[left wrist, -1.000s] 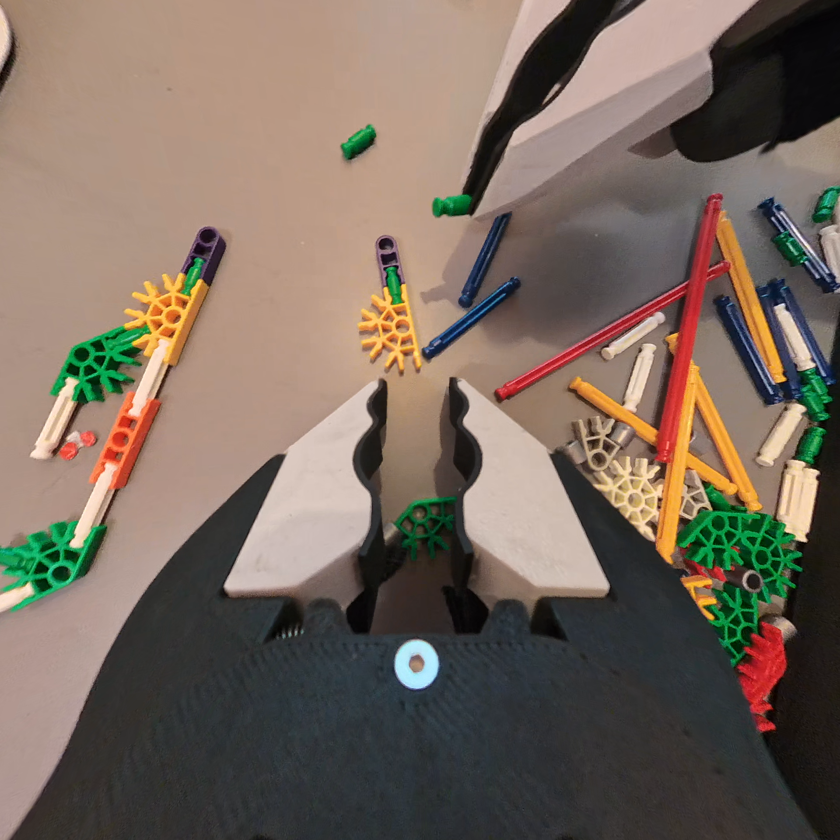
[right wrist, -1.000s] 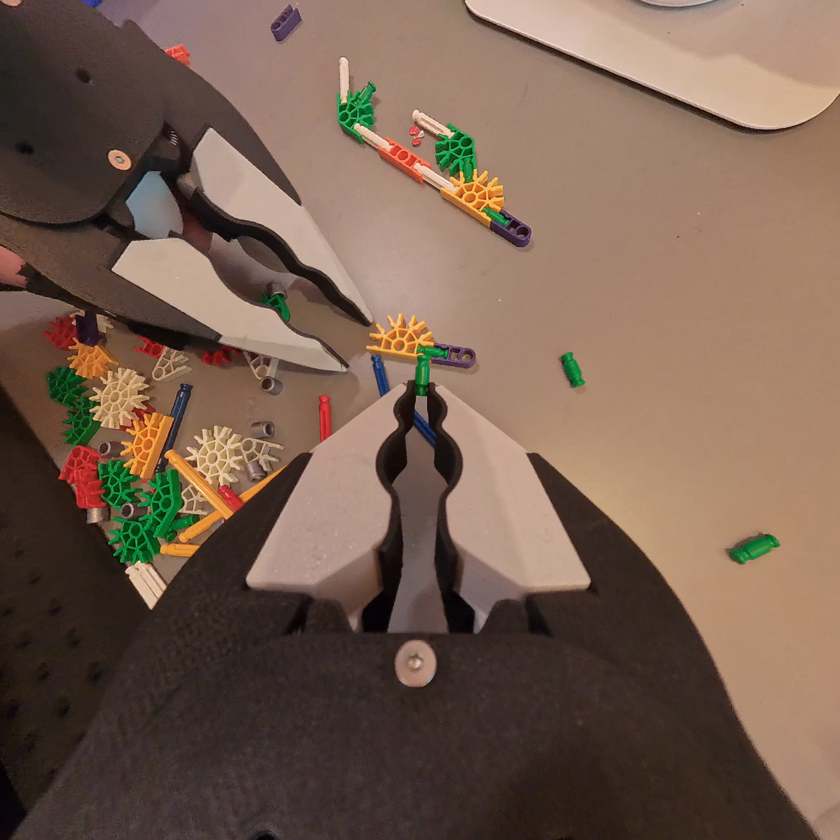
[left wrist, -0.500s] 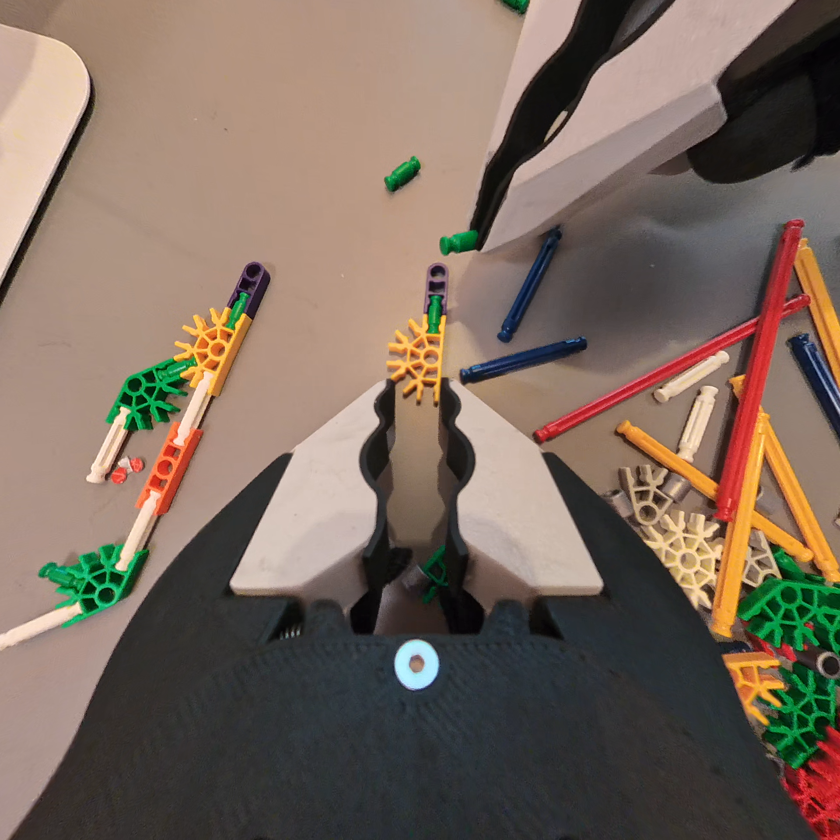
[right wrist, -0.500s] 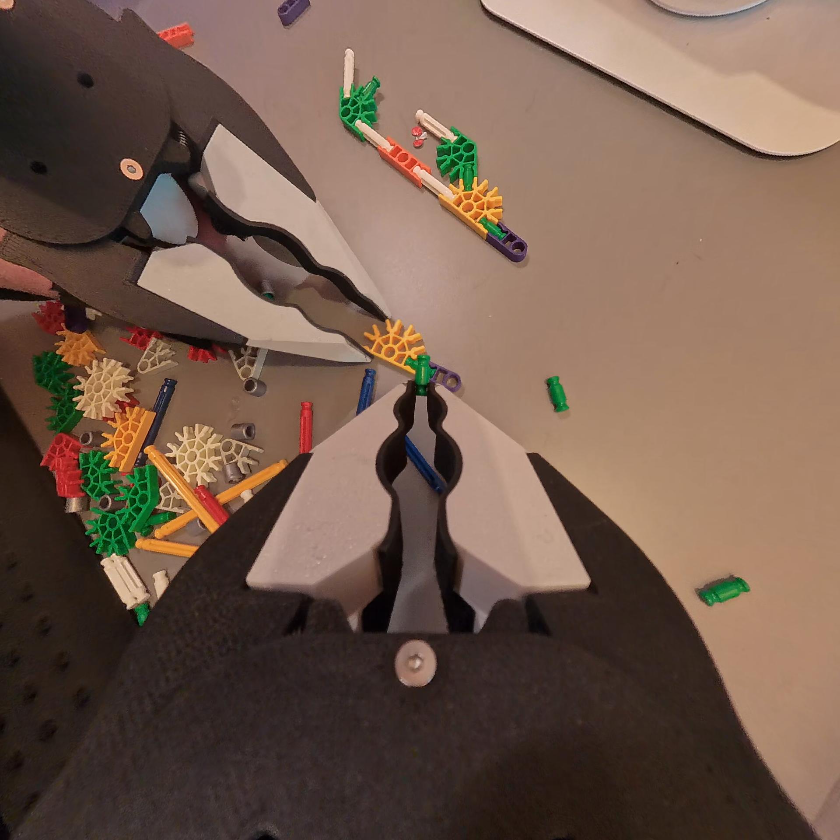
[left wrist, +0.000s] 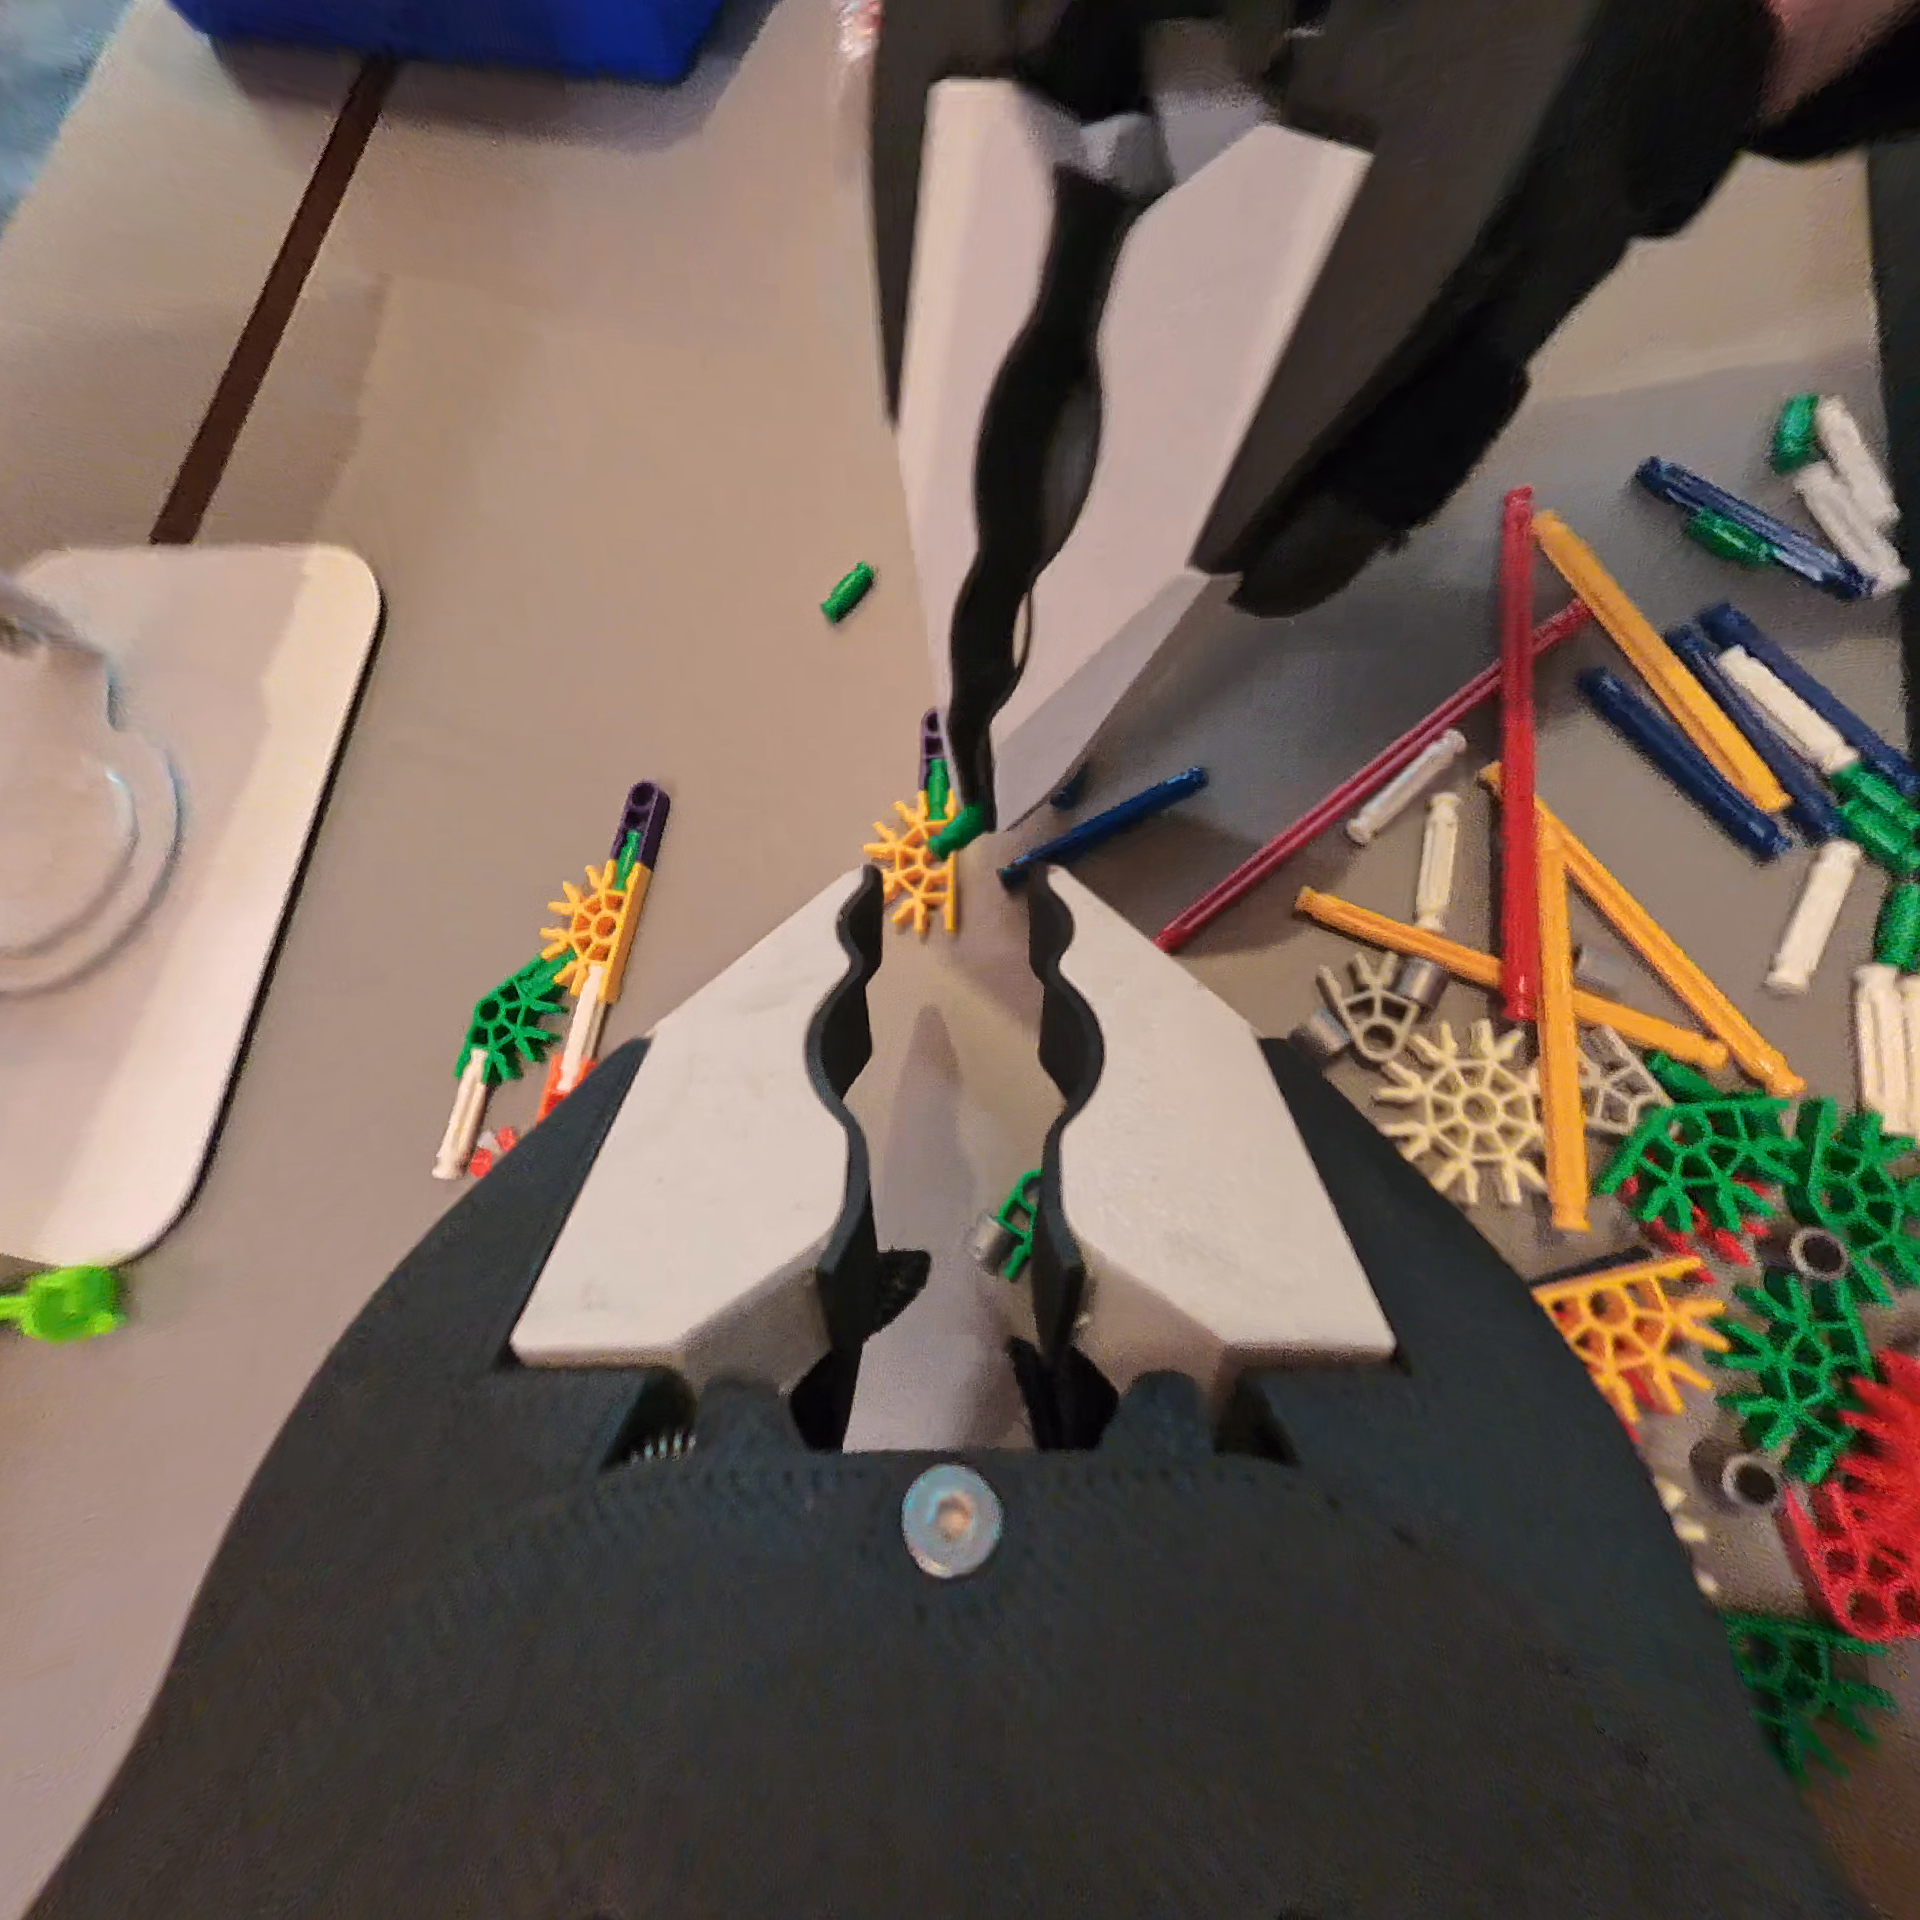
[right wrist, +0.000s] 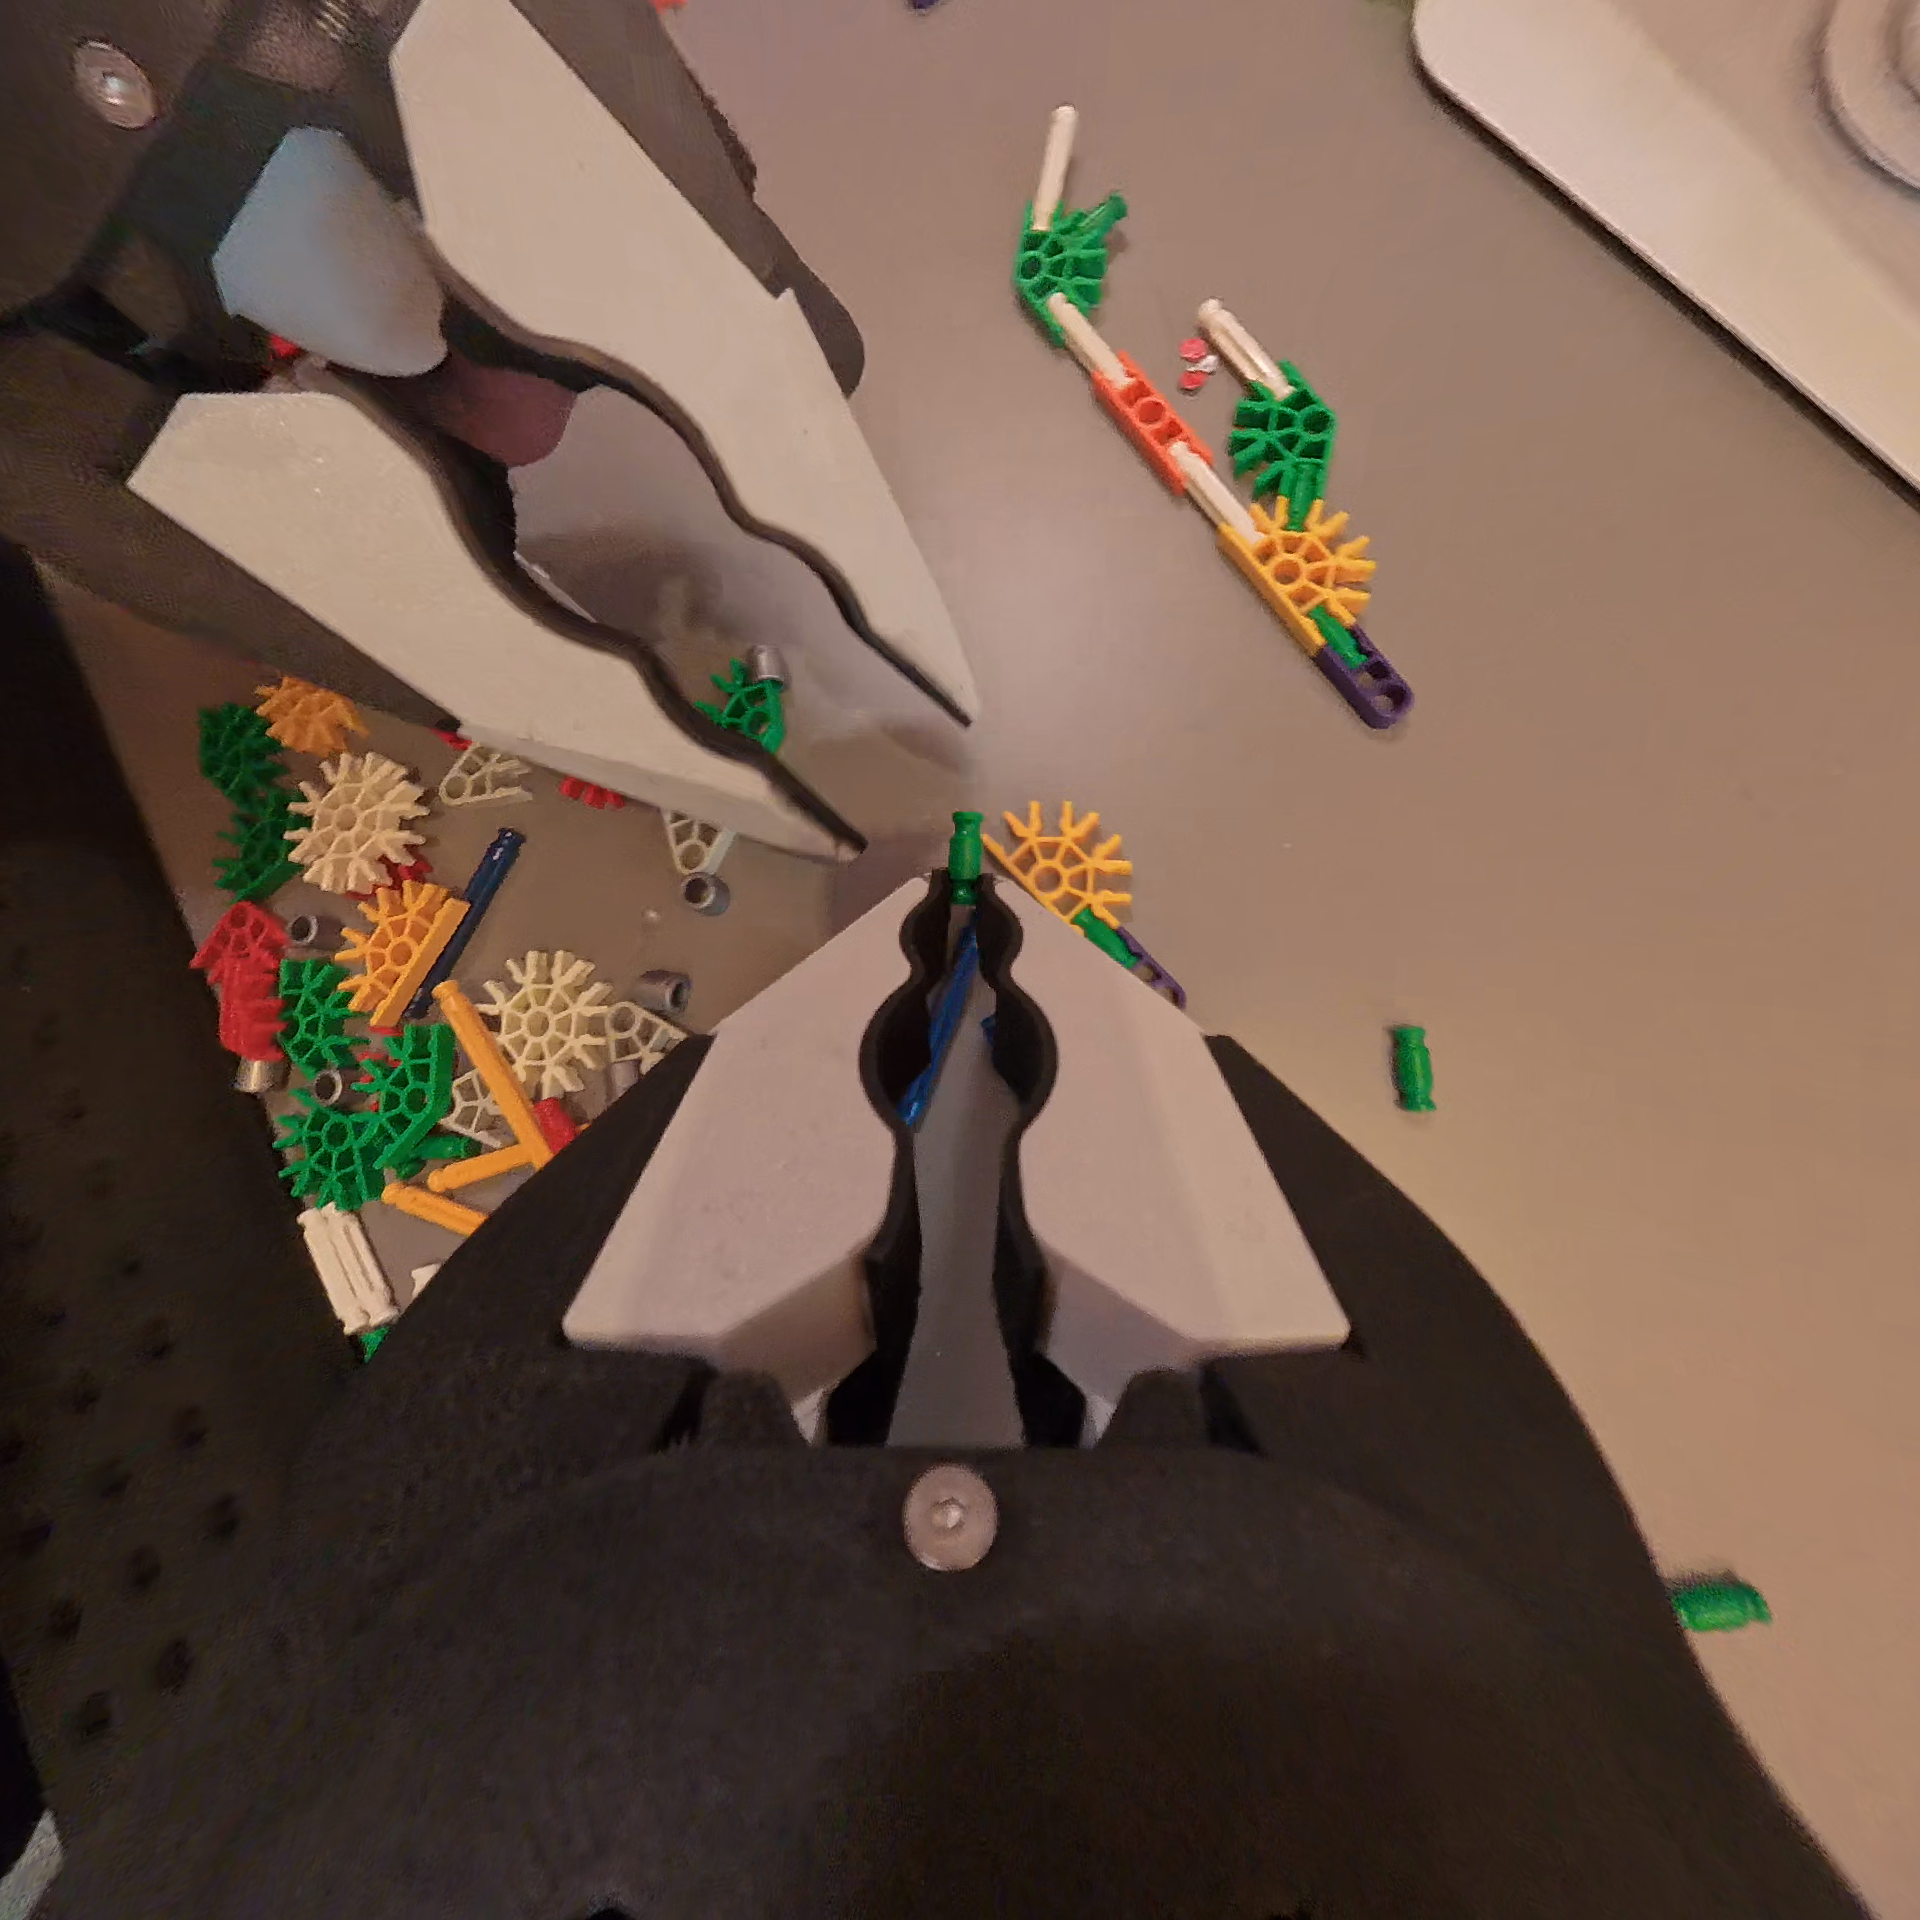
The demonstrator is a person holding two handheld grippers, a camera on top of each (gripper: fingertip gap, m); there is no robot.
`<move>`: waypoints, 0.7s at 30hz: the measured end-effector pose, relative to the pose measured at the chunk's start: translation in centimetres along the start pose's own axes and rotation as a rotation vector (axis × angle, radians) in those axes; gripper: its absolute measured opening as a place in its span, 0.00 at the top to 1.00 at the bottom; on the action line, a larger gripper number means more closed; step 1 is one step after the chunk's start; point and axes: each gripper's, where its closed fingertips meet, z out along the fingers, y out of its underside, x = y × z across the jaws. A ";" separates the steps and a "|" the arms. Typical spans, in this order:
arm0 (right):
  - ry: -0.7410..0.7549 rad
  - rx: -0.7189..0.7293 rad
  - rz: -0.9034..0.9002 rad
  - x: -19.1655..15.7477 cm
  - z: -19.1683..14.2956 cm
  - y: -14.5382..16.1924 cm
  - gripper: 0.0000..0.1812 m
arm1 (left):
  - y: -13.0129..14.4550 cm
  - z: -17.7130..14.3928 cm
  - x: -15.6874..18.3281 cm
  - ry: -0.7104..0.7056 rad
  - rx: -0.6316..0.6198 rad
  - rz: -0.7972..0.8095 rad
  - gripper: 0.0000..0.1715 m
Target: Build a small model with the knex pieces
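My right claw (right wrist: 964,894) clenched on a short green rod (right wrist: 964,847), yellow connector (right wrist: 1065,862) at two o'clock, my left claw (left wrist: 951,883) released, only its view showing a blue bin (left wrist: 468,31) at eleven, grey tabletop (right wrist: 1558,935)

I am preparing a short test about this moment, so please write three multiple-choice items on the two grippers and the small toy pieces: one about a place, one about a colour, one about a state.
1. Where does the yellow wheel connector lie in the right wrist view?
A. just right of the held rod's tip
B. on the white board
C. inside the pile of loose pieces

2. What colour is the short rod at the tips of the right gripper?
A. red
B. green
C. white

3. How are the fingers of the left gripper?
A. shut on a blue rod
B. shut on nothing
C. open, holding nothing

Answers:
1 A, it lies on the grey table beside the rod.
2 B, the rod is green in both views.
3 C, a clear gap shows between the fingers.
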 end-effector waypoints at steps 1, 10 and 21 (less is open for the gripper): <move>-0.020 -0.004 -0.024 -0.5 0.0 -0.2 0.99 | -0.1 -0.2 0.1 -0.010 -0.004 0.034 0.85; -0.086 -0.025 -0.152 -2.2 -0.4 -0.5 0.99 | -0.5 -0.9 1.4 0.091 0.064 0.051 1.00; -0.102 0.026 -0.144 -2.1 -1.2 -1.0 0.98 | -0.9 -1.7 1.4 0.168 0.098 0.029 0.97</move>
